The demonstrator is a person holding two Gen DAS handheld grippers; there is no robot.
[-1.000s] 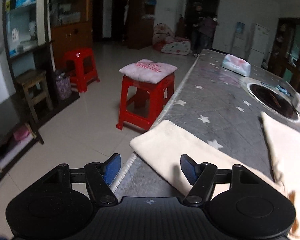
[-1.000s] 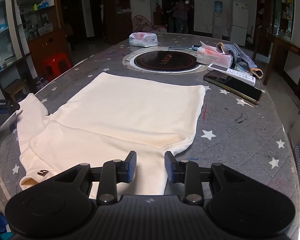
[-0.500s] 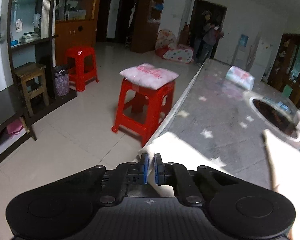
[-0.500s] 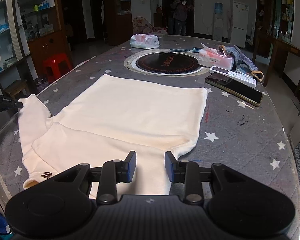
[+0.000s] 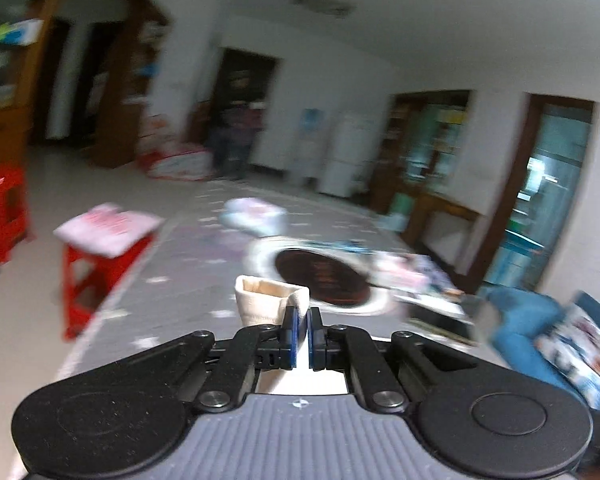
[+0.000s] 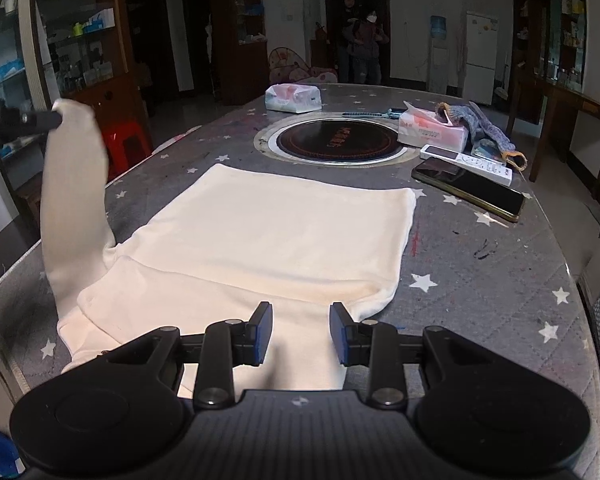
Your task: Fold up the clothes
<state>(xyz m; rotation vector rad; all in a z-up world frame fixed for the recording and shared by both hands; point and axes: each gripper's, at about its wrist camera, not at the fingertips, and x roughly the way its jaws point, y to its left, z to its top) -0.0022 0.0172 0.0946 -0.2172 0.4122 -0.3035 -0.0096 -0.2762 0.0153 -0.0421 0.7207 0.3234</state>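
Closest in, the right tool [image 6: 300, 334] sits low over the near edge of the cream sweater [image 6: 268, 232], jaws parted with cloth between them but the pads not pressing on it, so it's open and holding nothing. The sweater lies spread flat on the grey star-print desk [image 6: 480, 280], body running away from the camera, one garment only. Its left sleeve [image 6: 74, 200] is lifted clear off the desk and stands up at the left side, the cuff end pinched in the left tool [image 5: 300, 336], whose jaws are closed tight on that cuff [image 5: 270, 300]; the left wrist view is badly motion-blurred, but the cuff poking out past the blue pads is plain enough. Further along the desk there's one round dark hotplate [image 6: 334, 140] set into the top. To its right I count one black phone [image 6: 468, 186], one white remote [image 6: 466, 158] just beside it, one tissue box [image 6: 432, 130] and one knitted grey-blue thing [image 6: 480, 124] draped against the box. Behind the hotplate is one soft tissue pack [image 6: 294, 98]. Off the desk on the left, one red stool [image 5: 88, 276] with a pink cushion on top, and far back in the doorway two people [image 6: 358, 48] standing close together.
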